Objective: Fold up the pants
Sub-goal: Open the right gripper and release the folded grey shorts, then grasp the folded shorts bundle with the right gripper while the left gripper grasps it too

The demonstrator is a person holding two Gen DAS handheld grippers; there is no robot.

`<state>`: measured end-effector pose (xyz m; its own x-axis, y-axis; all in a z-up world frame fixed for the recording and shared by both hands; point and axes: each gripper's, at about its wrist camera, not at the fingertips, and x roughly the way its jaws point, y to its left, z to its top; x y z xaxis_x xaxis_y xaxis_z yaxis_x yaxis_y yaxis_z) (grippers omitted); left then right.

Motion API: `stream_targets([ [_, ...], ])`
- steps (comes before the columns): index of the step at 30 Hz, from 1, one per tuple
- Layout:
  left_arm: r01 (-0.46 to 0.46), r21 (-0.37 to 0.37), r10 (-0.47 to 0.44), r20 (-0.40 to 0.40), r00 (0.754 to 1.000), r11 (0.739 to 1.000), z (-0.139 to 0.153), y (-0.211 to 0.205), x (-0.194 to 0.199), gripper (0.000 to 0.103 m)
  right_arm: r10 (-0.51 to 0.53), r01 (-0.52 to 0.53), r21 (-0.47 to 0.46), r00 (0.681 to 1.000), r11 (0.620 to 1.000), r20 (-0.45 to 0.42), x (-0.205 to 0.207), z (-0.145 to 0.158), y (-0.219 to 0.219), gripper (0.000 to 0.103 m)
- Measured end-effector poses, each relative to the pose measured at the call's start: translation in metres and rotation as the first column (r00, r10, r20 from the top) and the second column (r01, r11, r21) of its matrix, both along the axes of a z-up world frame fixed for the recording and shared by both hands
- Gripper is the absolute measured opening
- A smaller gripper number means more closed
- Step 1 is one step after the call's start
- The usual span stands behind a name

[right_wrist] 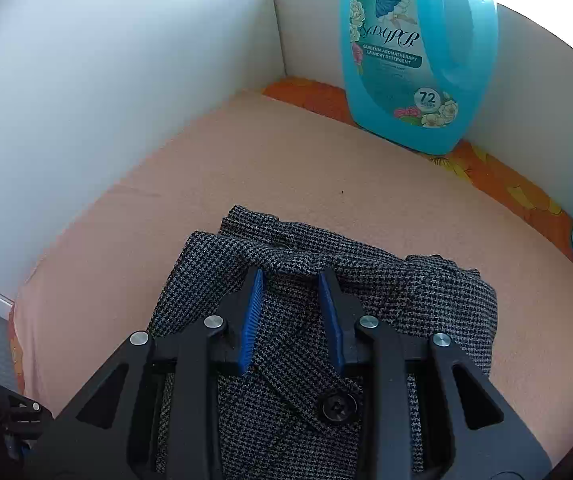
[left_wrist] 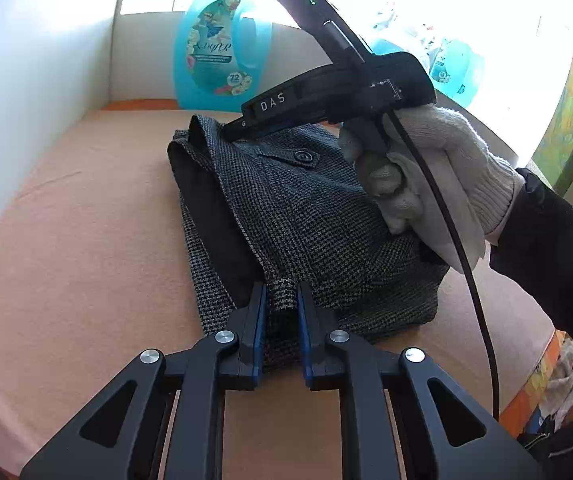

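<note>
Both claws pinch the pants [right_wrist: 426,292]; "72"-marked detergent jug [right_wrist: 418,52] stands behind.

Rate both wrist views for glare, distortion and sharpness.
Left wrist view: window blown out white, washing out the second bottle; strong fisheye bending; pants weave sharp. Right wrist view: evenly lit, minor glare top right; detergent bottle label readable; pants crisp.

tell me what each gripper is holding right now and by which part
The left gripper pinches a raised fold at the near edge of the folded pants. The right gripper straddles a bunched ridge near the button flap; a firm grip cannot be told.
</note>
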<state>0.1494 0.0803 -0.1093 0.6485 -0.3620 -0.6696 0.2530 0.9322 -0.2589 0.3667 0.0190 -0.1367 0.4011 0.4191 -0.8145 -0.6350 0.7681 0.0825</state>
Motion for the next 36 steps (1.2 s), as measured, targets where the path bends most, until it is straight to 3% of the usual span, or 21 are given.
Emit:
stream_targets([
  [3,-0.003,-0.005,0.003,-0.011,1.0,1.0,0.002,0.002,0.0,0.013,-0.004,0.006,0.05,0.999,0.999,-0.038,0.003,0.001,-0.008,0.031],
  [8,-0.015,0.025,0.015,0.005,1.0,1.0,0.017,0.004,-0.003,0.017,-0.026,0.026,0.201,1.0,0.979,-0.003,-0.022,0.047,-0.06,0.032],
  [12,-0.03,0.047,0.028,0.032,0.999,0.998,0.033,0.008,-0.004,0.02,-0.092,0.087,0.243,0.996,0.966,0.008,-0.052,0.063,-0.117,0.043],
  [15,-0.046,0.02,0.045,0.022,0.999,0.999,0.042,0.016,0.005,0.036,-0.136,0.134,0.229,0.991,0.964,-0.007,-0.064,0.055,-0.151,0.053],
  [20,-0.095,-0.083,0.091,-0.051,0.995,0.992,0.043,0.026,0.044,0.062,-0.169,0.198,0.246,0.976,0.949,-0.134,-0.062,0.024,-0.182,0.061],
  [24,-0.142,-0.114,0.131,-0.098,0.986,0.983,0.038,0.024,0.073,0.063,-0.153,0.213,0.26,0.961,0.942,-0.232,-0.069,0.001,-0.187,0.062],
  [32,-0.185,-0.07,0.169,-0.188,0.967,0.98,0.014,0.014,0.118,0.064,-0.172,0.228,0.246,0.958,0.942,-0.227,-0.063,-0.01,-0.181,0.065],
  [36,-0.191,0.002,0.188,-0.198,0.962,0.982,0.004,0.012,0.129,0.064,-0.166,0.217,0.234,0.962,0.948,-0.219,-0.048,-0.014,-0.172,0.07],
])
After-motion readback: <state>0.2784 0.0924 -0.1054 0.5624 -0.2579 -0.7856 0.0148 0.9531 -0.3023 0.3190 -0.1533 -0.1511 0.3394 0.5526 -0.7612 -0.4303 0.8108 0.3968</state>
